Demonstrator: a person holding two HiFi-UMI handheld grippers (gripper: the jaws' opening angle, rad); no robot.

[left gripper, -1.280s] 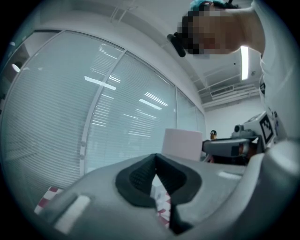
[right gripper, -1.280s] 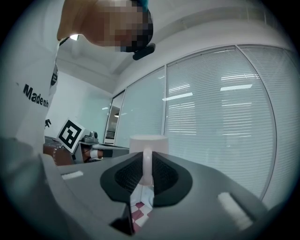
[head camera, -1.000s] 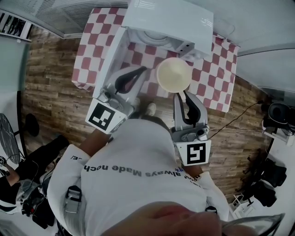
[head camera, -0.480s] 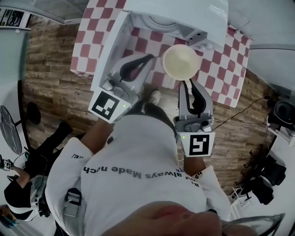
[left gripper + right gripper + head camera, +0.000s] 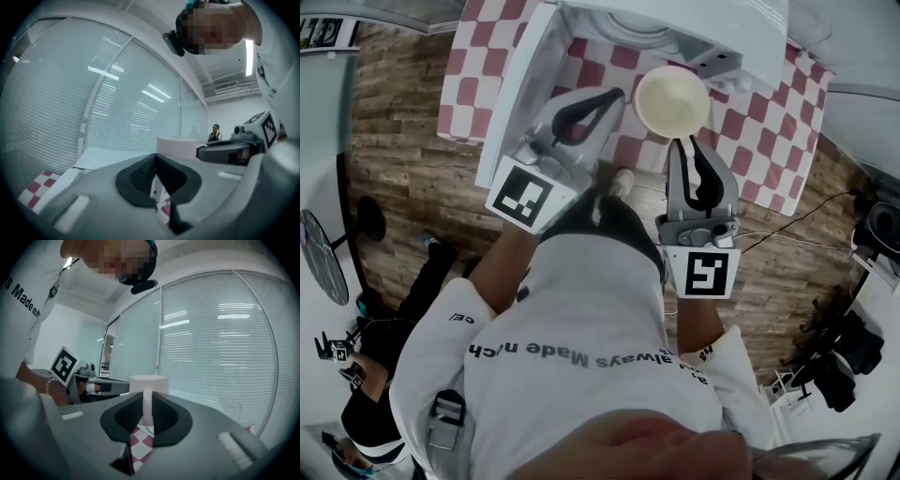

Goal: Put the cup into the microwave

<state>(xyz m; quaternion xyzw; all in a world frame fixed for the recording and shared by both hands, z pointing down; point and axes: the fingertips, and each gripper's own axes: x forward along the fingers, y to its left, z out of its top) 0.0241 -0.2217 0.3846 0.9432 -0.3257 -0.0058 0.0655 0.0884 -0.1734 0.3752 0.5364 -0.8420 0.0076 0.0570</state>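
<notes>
Checkered cloth [image 5: 761, 141] below round cup [image 5: 672, 100] pinched by right gripper [image 5: 687, 142].

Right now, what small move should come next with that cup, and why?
Probably ease the right gripper forward toward the microwave. Its jaws are shut on the handle of the cup, the cup hangs over the table just short of the microwave, and the door stands open.
</notes>
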